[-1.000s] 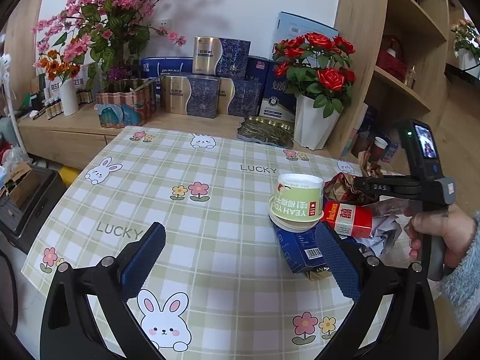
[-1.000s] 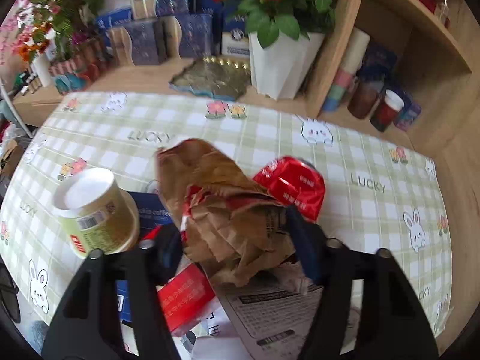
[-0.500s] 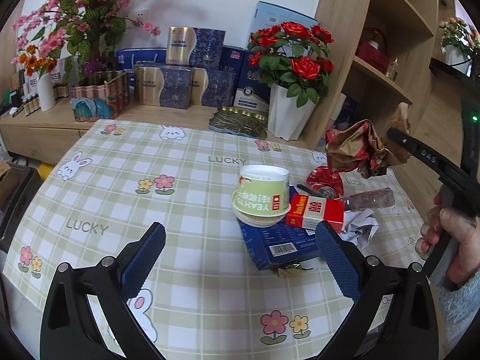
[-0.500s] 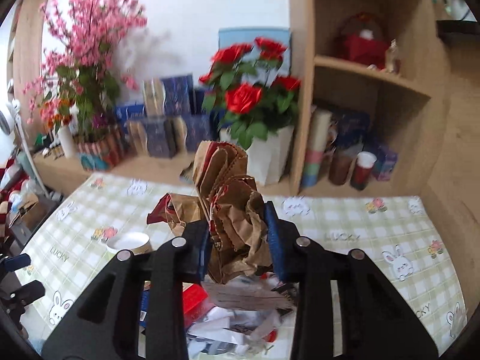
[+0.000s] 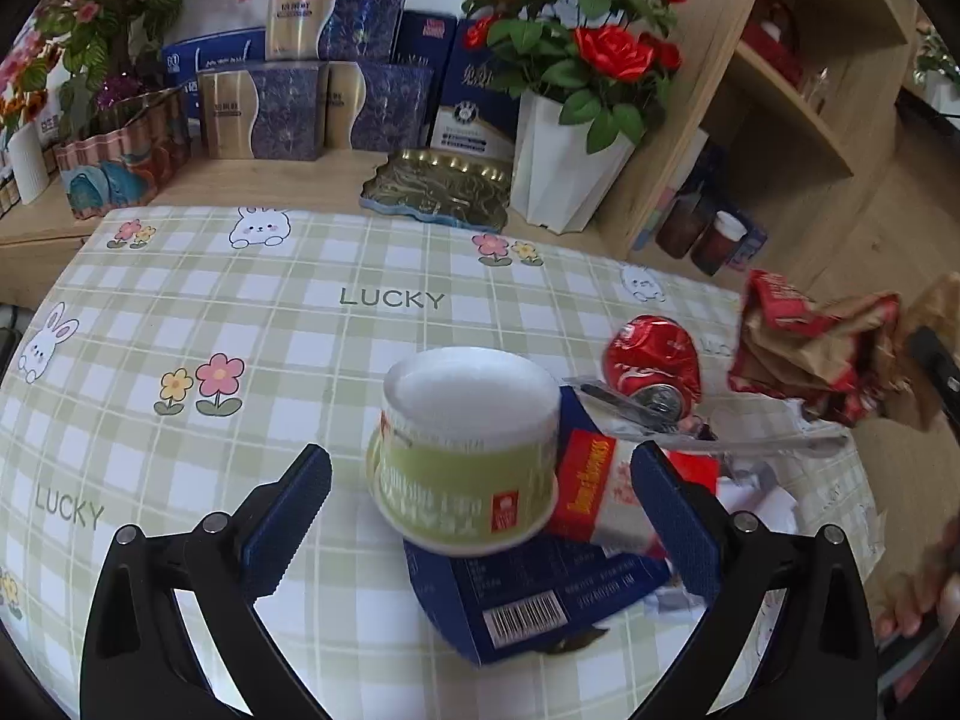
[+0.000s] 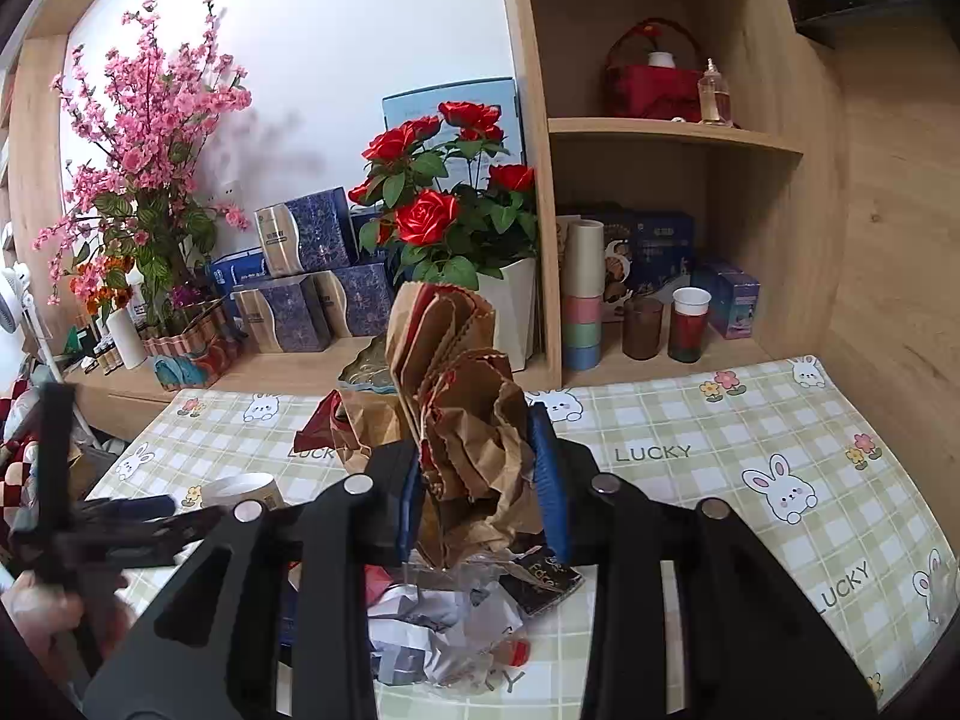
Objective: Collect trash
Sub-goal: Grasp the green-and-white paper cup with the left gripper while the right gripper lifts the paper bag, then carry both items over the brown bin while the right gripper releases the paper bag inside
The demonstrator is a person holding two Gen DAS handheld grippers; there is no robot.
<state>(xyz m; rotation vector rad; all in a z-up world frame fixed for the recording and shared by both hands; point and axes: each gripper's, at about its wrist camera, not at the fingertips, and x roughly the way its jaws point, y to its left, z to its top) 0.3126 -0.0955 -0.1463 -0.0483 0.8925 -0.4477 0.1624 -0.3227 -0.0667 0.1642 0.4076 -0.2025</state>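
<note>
Right tool (image 6: 477,480) is clenched on the crumpled paper bag (image 6: 462,414), held up clear of the counter (image 6: 720,480); keep the squeeze firm, since crushed paper looks likely to slip. Left tool (image 5: 480,516) is spread wide, straddling the upturned green cup (image 5: 468,450) that sits on the blue box (image 5: 540,594). Centre it, drop lower, close gently on the cup wall. Crushed red can (image 5: 654,360) lies just behind.

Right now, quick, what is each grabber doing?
Left gripper: open, empty, its fingers on either side of the upside-down green paper cup, not touching.
Right gripper: shut on the crumpled brown paper bag, lifted off the table.
</note>
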